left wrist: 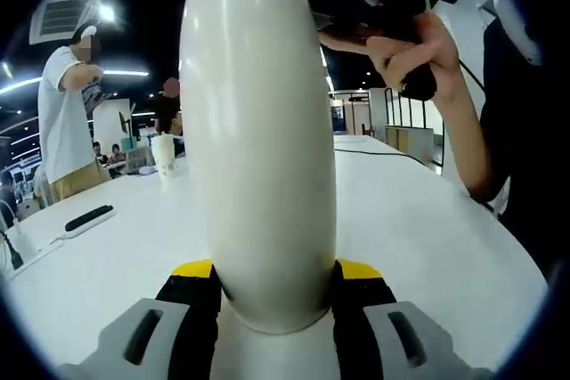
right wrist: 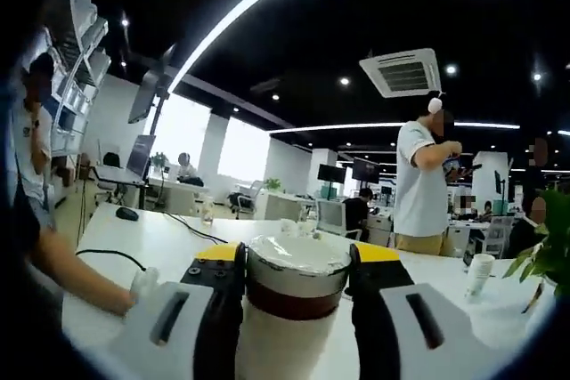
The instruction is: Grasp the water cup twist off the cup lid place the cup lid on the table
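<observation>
Nearest in the left gripper view, the left claw (left wrist: 276, 295) is clamped on the lower body of the water cup (left wrist: 258, 140), its yellow-tipped jaws pressing both sides of the smooth cream shell; this hold likely serves to keep the body from turning while the top is worked. The cup stands upright above the white surface (left wrist: 419, 220), seemingly lifted off it or just resting at its base, which is hard to tell. At the cup's upper end, the person's hand (left wrist: 427, 46) grips the handle of the right tool. In the right gripper view, the right claw (right wrist: 296, 278) is closed around the cup lid (right wrist: 298, 273), a dark band capped by a pale silvery top, with a jaw touching either side; that suits a twisting motion, and the lid appears not yet off. Farther away on the surface lie a power strip (left wrist: 85, 220) to the left, a paper cup (right wrist: 479, 275) to the right, and a computer mouse (right wrist: 127, 214) with cables. Beyond, a person in a white shirt (right wrist: 419, 180) stands under a ceiling air vent (right wrist: 401, 71) in an open office.
</observation>
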